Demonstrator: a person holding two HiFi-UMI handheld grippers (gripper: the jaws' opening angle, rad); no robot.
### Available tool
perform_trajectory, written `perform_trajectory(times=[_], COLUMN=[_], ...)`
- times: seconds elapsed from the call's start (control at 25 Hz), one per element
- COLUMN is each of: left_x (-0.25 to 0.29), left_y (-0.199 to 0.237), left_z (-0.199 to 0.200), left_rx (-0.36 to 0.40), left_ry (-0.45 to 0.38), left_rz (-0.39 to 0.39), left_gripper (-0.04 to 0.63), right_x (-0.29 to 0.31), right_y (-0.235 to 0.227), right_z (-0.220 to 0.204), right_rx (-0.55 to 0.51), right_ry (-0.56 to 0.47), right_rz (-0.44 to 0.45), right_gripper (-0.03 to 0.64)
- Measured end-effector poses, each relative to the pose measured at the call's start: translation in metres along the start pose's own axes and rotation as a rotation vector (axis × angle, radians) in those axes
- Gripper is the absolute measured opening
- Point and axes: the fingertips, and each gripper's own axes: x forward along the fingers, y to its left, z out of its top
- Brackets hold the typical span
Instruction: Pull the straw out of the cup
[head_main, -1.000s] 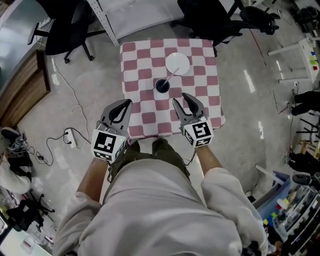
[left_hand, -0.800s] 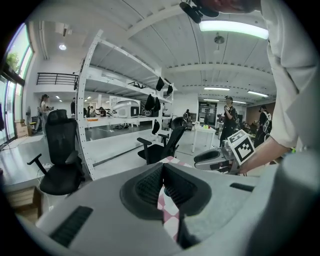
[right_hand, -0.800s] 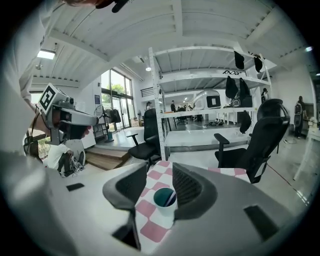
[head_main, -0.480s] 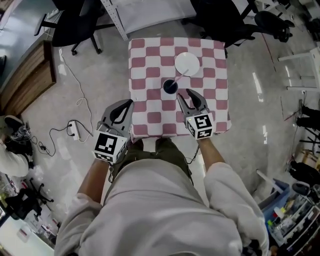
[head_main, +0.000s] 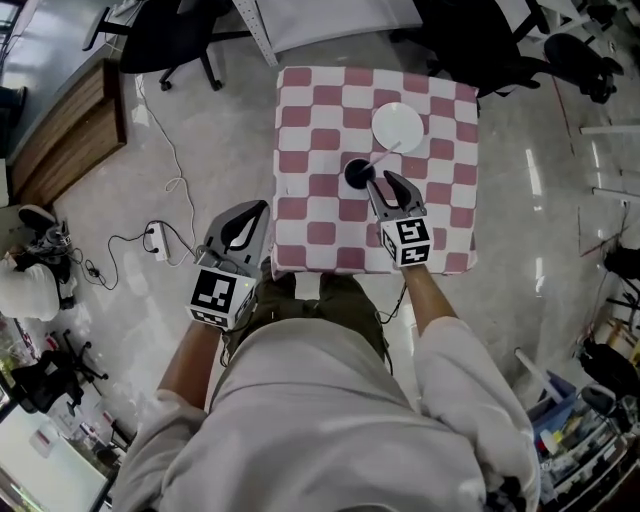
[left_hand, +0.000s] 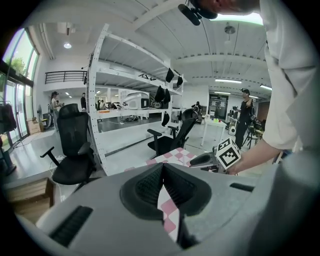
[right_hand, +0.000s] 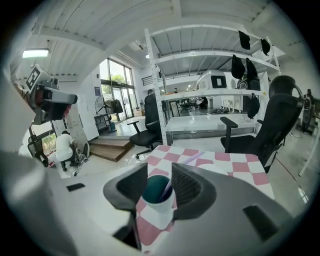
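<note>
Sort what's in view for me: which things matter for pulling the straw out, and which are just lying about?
For the job: cup; straw leaning in it; checked table under them.
Lying about: white disc beyond the cup; power strip on the floor; office chairs.

Fingers (right_hand: 190, 186) of right gripper (right_hand: 160, 172): matt grey plastic, ribbed darker pads. Narrowing just now, cup (right_hand: 159, 206) in the gap, untouched. Same matt plastic on left gripper (left_hand: 162, 167). Cup smooth, white outside, dark teal inside; paper or plastic, undecided. Straw (right_hand: 165, 191): smooth pale lilac plastic. Under and beyond the fingertips, tablecloth (right_hand: 235, 166): matt checked cloth. Left of the left fingers, floor (head_main: 220, 120): glossy, reflecting lamps.
</note>
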Motion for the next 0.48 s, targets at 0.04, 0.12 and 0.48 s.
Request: perform_trajectory(times=[0.04, 0.12, 0.48], left_x=[0.000, -0.001, 0.001], left_y=[0.001, 0.004, 0.012], left_z=[-0.002, -0.007, -0.021], left_rx=[-0.004, -0.012, -0.036], left_ry=[0.005, 0.017, 0.057], left_rz=[0.004, 0.013, 0.051], left_gripper=[0.005, 0.005, 0.005], right_x=[0.004, 0.012, 0.039], right_y=[-0.002, -0.006, -0.023], right_z=[-0.003, -0.008, -0.028], right_rx=[0.002, 0.009, 0.024], right_ry=[0.006, 0.017, 0.068], right_rz=[0.001, -0.002, -0.006], right_gripper=[0.156, 0.155, 0.149])
